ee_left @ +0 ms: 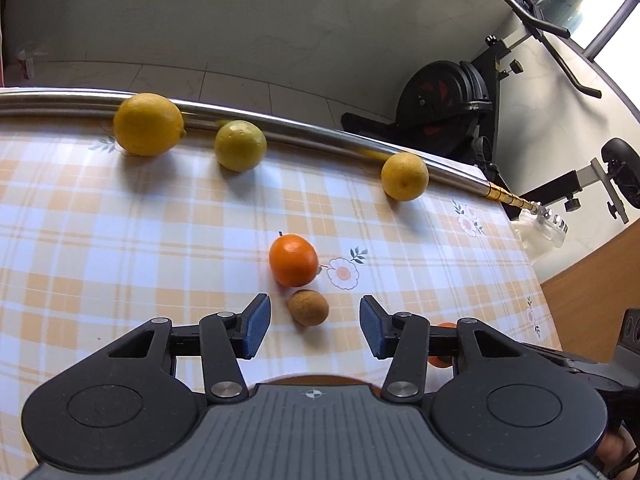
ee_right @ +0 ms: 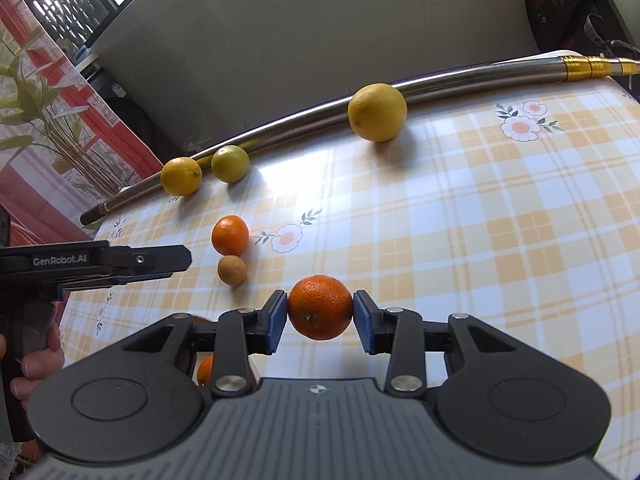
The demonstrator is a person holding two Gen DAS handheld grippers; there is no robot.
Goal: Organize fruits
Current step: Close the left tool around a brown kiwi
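My right gripper [ee_right: 320, 312] is shut on an orange [ee_right: 320, 307], held just above the checked tablecloth [ee_right: 460, 220]. My left gripper [ee_left: 314, 316] is open, with a small brown fruit [ee_left: 308, 307] lying on the cloth between its fingertips, untouched by the blue pads [ee_left: 256, 326]. Just beyond that sits a mandarin [ee_left: 293, 260]. Two lemons [ee_left: 148, 124] [ee_left: 405, 176] and a greenish lime [ee_left: 240, 145] rest along a metal tube [ee_left: 304, 136]. In the right wrist view the left gripper [ee_right: 176, 262] comes in from the left, beside the brown fruit [ee_right: 232, 270] and mandarin [ee_right: 229, 234].
Another orange [ee_right: 206, 370] shows partly under my right gripper's left finger. The metal tube [ee_right: 440, 76] runs along the table's far edge. An exercise bike [ee_left: 448, 108] stands beyond the table. A curtain and plant [ee_right: 36, 92] are off the left side. A hand [ee_right: 36, 360] holds the left gripper.
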